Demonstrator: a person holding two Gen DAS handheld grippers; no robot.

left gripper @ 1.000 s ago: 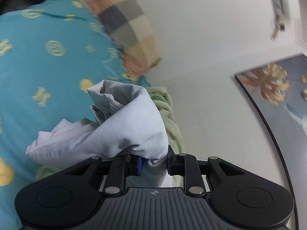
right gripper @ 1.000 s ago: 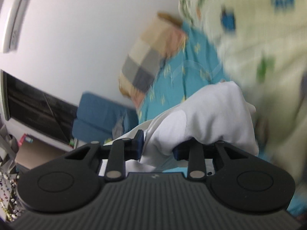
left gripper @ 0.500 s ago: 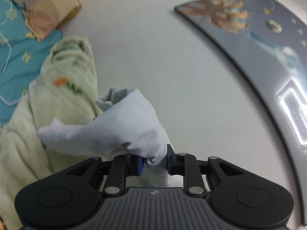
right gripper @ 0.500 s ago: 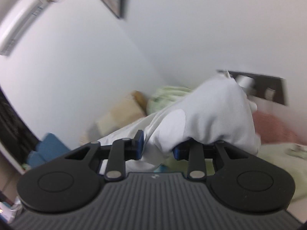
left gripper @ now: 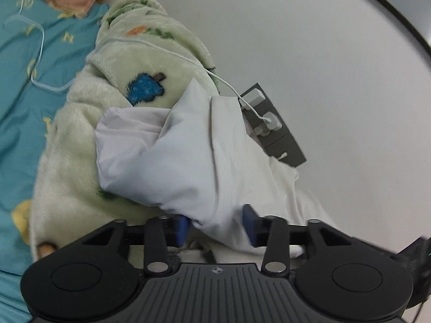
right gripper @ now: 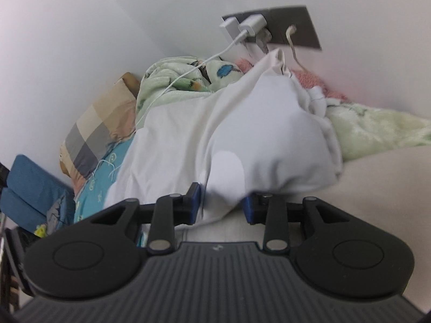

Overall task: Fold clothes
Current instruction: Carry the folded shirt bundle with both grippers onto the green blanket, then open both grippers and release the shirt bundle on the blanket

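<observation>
A white garment [left gripper: 175,161] lies bunched on a pale green fleece blanket [left gripper: 80,134] beside the wall. In the left wrist view my left gripper [left gripper: 216,224] has its jaws spread, and a fold of the garment still sits loosely between the blue pads. In the right wrist view the same white garment [right gripper: 242,123] drapes over the blanket [right gripper: 377,126]. My right gripper [right gripper: 222,202] is shut on its near edge. The cloth hides the inner faces of both pairs of pads.
A grey wall socket panel [right gripper: 291,32] with white chargers is just behind the garment, and a white cable [left gripper: 167,49] trails over the blanket. A checked pillow [right gripper: 99,132], teal bedsheet [left gripper: 21,80], pink towel [right gripper: 309,78] and blue cushion [right gripper: 29,185] lie around.
Both grippers swung down from facing the wall to the bed, carrying the garment onto the blanket. The left jaws have widened around the cloth. The right jaws kept their grip.
</observation>
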